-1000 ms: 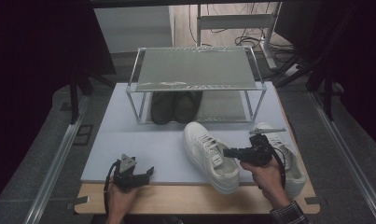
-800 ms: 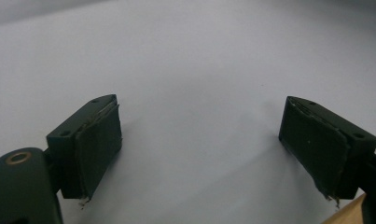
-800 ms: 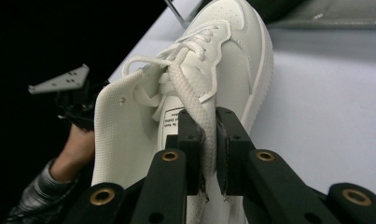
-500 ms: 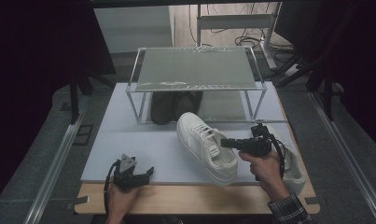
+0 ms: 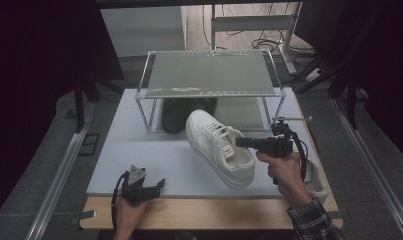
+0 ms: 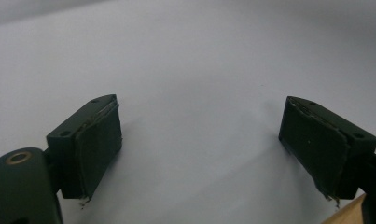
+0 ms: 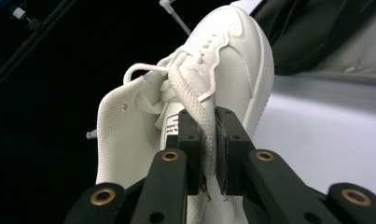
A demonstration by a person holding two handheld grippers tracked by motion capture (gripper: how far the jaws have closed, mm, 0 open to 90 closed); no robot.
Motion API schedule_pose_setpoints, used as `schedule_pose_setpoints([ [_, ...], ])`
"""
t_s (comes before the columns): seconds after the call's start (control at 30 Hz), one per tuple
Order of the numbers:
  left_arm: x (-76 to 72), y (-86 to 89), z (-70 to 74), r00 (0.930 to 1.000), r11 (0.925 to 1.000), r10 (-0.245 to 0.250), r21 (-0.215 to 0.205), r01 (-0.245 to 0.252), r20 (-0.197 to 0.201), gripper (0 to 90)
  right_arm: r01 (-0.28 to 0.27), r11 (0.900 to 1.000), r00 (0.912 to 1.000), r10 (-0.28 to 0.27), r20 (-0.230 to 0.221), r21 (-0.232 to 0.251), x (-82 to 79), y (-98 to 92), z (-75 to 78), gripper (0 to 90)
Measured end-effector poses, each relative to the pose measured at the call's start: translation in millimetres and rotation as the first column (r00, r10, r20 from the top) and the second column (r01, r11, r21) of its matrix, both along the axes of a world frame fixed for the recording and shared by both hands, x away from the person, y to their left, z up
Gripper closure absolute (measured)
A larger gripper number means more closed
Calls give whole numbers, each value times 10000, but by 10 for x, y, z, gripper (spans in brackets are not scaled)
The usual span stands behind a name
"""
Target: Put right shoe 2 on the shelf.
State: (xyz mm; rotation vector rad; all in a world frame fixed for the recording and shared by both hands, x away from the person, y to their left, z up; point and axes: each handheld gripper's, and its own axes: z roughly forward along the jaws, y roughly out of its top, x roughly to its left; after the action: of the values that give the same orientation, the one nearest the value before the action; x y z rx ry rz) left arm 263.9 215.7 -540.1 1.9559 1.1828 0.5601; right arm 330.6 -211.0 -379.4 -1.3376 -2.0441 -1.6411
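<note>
White sneaker hangs above the white board, toe toward the wire shelf (long axis pointing there); right gripper clamps its tongue. Left gripper rests agape, empty.

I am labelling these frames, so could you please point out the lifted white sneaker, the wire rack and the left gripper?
white sneaker (image 5: 216, 145): high view, on its laced upper.
wire rack (image 5: 209, 72): high view, on its top shelf.
left gripper (image 5: 156, 186): high view, midway between its open jaws' tips.
</note>
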Motion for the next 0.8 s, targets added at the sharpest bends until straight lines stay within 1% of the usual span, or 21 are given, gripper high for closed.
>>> schedule_pose_setpoints([
  [0.27, 0, 1, 1, 10000, 10000, -13, 8, 13, -18, 126, -51, 9996, 10000, 51, -5, 286, 48, 33, 194, 819],
  [0.5, 0, 1, 1, 10000, 10000, -14, 7, 14, -16, 126, -60, 9988, 10000, 57, 58, 479, 106, 67, 397, 820],
  [0.6, 0, 1, 1, 10000, 10000, -10, 5, 10, -20, 126, -8, 9985, 9999, 2, 115, 548, 138, 85, 490, 819],
  [0.8, 0, -1, 1, 10000, 10000, -5, -15, 5, -16, 126, 163, 9972, 9998, -172, 123, 734, 224, 118, 620, 820],
])
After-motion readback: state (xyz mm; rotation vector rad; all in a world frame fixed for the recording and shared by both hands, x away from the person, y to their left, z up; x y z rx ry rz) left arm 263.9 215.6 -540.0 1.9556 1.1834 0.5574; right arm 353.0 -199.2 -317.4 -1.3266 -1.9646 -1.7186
